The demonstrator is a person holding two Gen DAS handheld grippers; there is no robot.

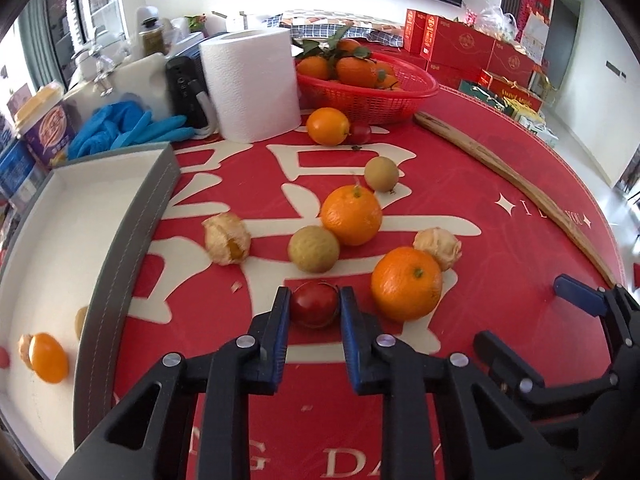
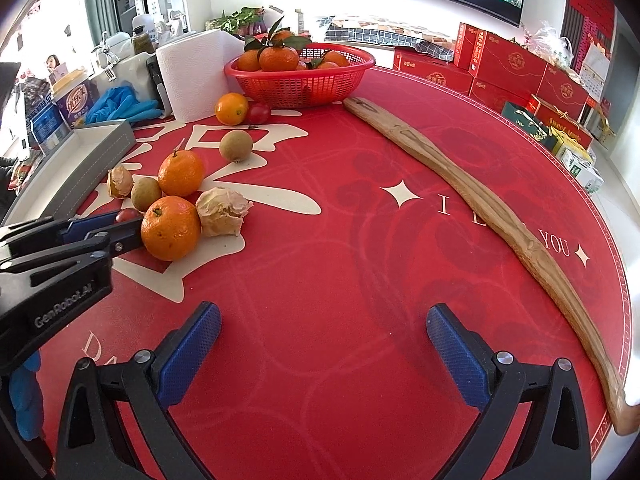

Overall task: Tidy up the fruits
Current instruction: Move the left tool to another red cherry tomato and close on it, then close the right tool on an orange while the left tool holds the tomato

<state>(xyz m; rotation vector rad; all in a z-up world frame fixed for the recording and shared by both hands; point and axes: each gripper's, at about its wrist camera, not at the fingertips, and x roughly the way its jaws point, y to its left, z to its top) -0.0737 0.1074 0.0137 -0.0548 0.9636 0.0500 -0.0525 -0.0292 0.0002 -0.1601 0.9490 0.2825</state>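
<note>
Pinching the red cherry tomato [image 1: 314, 304] between its blue pads, your left gripper [image 1: 314, 307] rests low on the red tablecloth [image 2: 320, 264] — just beside an orange [image 1: 406, 283]. Your right gripper [image 2: 323, 350] hovers apart, jaws spread wide — holding nothing.

I see a red surface [image 2: 360, 280] with cream lettering. On it lie loose oranges [image 1: 406, 283], brown longans [image 1: 314, 249], a cherry tomato [image 1: 314, 304], a grey tray [image 1: 132, 216], a red basket [image 2: 300, 80], a paper roll [image 1: 250, 84] and a long wooden stick [image 2: 480, 200].
</note>
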